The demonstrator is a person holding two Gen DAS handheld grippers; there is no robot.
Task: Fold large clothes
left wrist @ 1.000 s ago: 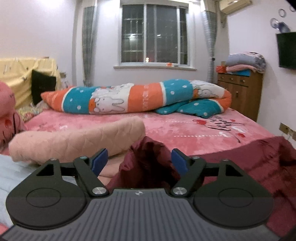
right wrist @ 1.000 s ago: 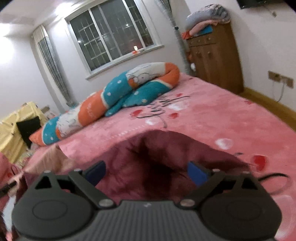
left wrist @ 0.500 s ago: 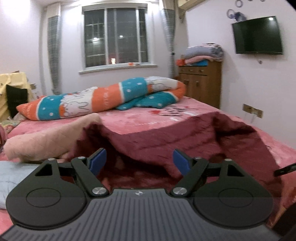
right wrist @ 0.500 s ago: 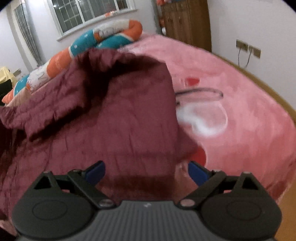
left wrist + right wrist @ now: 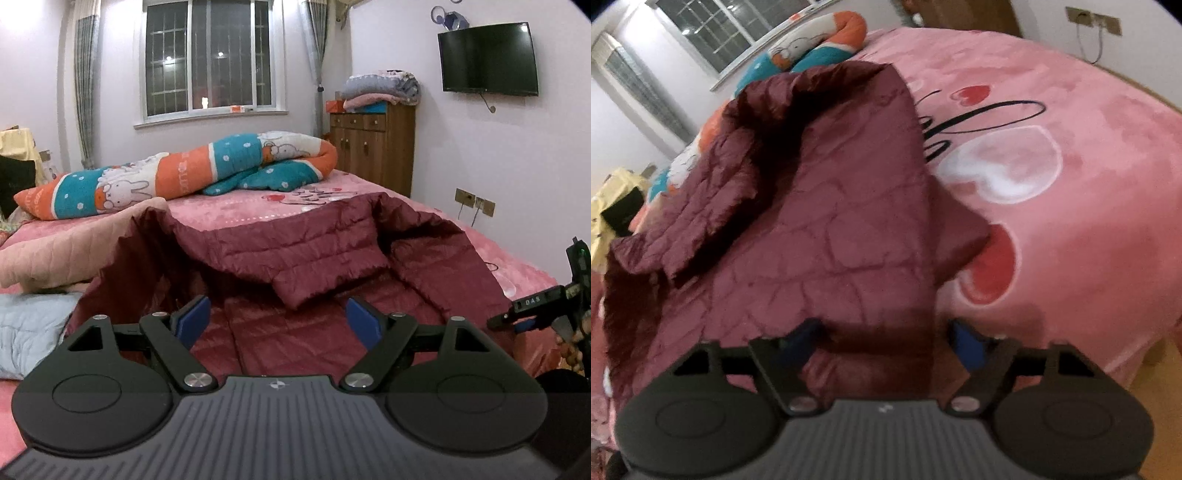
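Note:
A dark red quilted jacket (image 5: 303, 254) lies spread on the pink bed, its far part folded back toward me. It also shows in the right wrist view (image 5: 812, 229), rumpled, with one edge over the heart pattern. My left gripper (image 5: 279, 319) is open and empty, hovering just above the jacket's near part. My right gripper (image 5: 886, 339) is open, its jaws on either side of the jacket's near edge, not closed on it. The right gripper also shows at the right edge of the left wrist view (image 5: 543, 306).
A pink bedspread (image 5: 1089, 155) with hearts covers the bed. A rolled orange, teal and white quilt (image 5: 177, 177) lies at the far side. A peach blanket (image 5: 66, 251) and a pale blue cloth (image 5: 29, 328) lie at the left. A wooden cabinet (image 5: 373, 147) stands at the wall.
Both grippers have pulled back and lowered toward the bed's near edge. The jacket, raised a second ago, now lies spread on the bed. Both grippers stayed open.

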